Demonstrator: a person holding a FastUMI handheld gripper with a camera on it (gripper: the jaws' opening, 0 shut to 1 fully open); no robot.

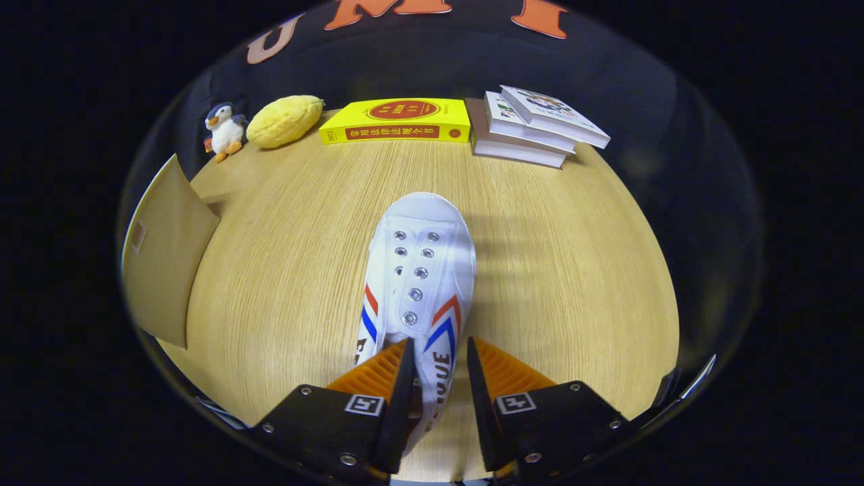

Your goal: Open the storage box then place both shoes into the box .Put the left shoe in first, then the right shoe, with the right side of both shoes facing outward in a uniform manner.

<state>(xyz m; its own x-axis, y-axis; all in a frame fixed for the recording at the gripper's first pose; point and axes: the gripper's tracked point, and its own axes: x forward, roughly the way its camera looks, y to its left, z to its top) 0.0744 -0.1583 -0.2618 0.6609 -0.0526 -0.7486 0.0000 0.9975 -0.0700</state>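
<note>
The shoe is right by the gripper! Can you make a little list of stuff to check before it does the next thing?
1. Shoe lined up: ok. The white shoe lies with its heel end between the fingers of the hand-held gripper, toe pointing toward the books.
2. Grip: not ok yet. The fingers stand on either side of the heel with a visible gap on the right side.
3. Which shoe, left or right: cannot tell.
4. Box open: cannot tell. A tan cardboard flap stands left of the shoe; the rest is hidden.
5. Path clear: ok. The yellow book, book stack, plush penguin and yellow plush sit far beyond the toe.
</note>
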